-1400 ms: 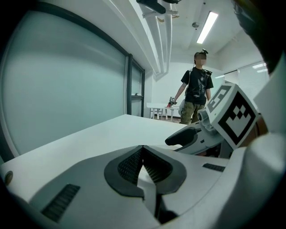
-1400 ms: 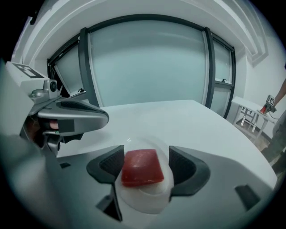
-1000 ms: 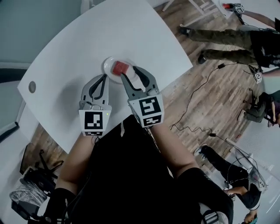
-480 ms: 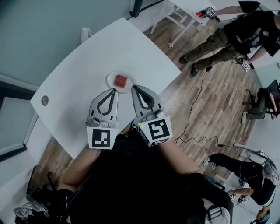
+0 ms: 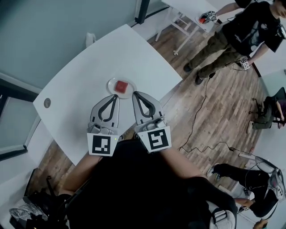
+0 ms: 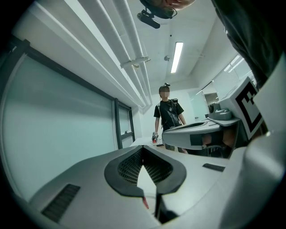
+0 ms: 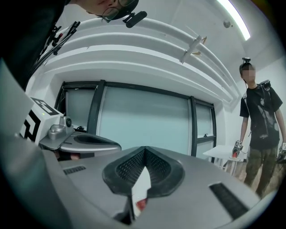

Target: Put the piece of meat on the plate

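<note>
White table carries a small pale plate toward its near right side. The piece of meat, a red block, lies in the middle of that plate and nothing touches it.

We note that both tools are held side by side above the table, just near of the plate, with their tips towards it.
- Left gripper: in its own view the ribbed pads meet at the tips. The jaws are pressed together and hold nothing.
- Right gripper: the jaws are likewise fully together and empty, tip against tip.
- Neither gripper touches the plate or the meat. From the head view we cannot tell how high they stand over the table.
- The left marker cube and the right marker cube sit at the near ends, against our dark clothing.

Both gripper views look out level across the room rather than down. They show a glass wall in dark frames, a ceiling light and the neighbouring gripper at the side.

We record a round hole in the tabletop at the left, well apart from the plate. On the wood floor to the right a dark cable trails. At the far right a person in a black shirt stands beside a second white table.
</note>
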Motion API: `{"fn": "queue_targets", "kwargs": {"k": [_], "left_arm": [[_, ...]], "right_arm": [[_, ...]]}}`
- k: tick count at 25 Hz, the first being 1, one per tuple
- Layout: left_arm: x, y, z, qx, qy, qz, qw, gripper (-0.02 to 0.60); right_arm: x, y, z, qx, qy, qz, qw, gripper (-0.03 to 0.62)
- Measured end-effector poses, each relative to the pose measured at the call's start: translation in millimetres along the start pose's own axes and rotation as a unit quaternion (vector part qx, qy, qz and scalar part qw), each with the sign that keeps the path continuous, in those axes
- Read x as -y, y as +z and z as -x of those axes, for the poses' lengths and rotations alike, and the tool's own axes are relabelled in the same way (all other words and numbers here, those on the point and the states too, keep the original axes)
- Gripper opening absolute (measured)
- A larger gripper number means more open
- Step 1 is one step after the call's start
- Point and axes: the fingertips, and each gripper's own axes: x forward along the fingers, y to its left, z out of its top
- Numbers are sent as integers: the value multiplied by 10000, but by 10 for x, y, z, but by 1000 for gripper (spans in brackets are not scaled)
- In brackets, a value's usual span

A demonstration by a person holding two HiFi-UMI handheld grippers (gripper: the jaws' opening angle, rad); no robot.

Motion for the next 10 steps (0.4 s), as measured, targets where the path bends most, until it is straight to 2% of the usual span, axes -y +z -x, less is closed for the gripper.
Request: {"fn": "queue_targets", "kwargs": {"k": [5,10], "left_arm": [[139,133,-70,-40,86,-13,10000,3],[289,359,-186,93,148,-158,9997,3]], "right_arm": [[118,82,159,6,93,-27,10000,2],[332,257,248,199,79,-38,9998,2]]}}
